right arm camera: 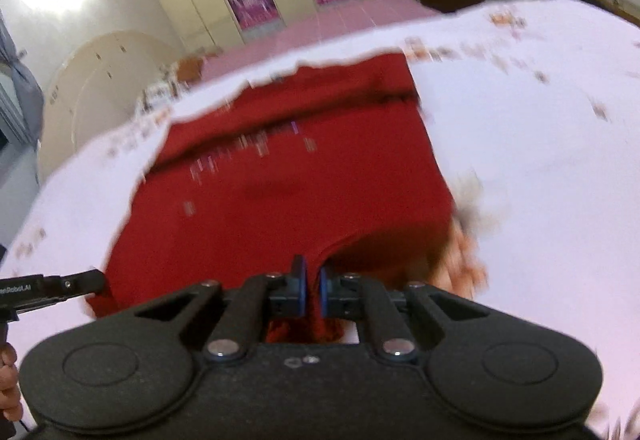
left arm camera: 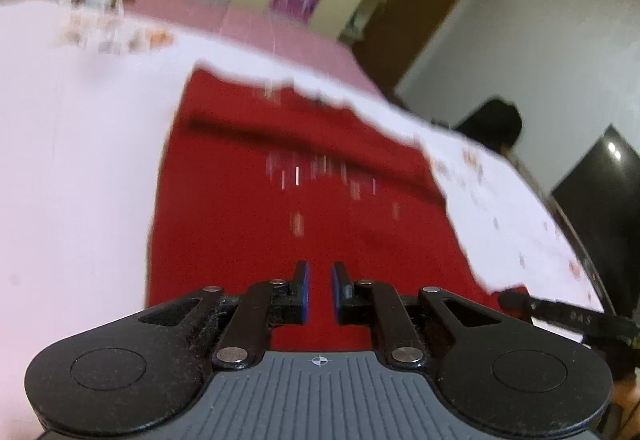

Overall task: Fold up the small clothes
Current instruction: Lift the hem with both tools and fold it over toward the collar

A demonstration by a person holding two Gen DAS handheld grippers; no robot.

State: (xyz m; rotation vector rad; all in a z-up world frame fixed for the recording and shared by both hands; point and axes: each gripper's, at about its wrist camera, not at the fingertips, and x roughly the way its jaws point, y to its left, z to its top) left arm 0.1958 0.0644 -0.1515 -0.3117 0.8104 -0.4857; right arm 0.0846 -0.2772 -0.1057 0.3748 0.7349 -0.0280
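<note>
Your right gripper (right arm camera: 313, 282) pinches the red garment (right arm camera: 288, 200) hem nearly closed; your left gripper (left arm camera: 320, 290), narrowly parted, holds nothing visible. One-sided lifting may skew the fold.

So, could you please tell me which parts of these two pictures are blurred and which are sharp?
Left wrist view: the red cloth garment and white patterned bedsheet are smeared by motion, while the left gripper is sharp. Right wrist view: the same smear, a sharp right gripper, and glare on the wall.

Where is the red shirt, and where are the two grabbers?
red shirt (left arm camera: 304, 144): left wrist view, middle of cloth.
left gripper (left arm camera: 319, 286): left wrist view, between fingertips.
right gripper (right arm camera: 313, 280): right wrist view, between fingertips.
</note>
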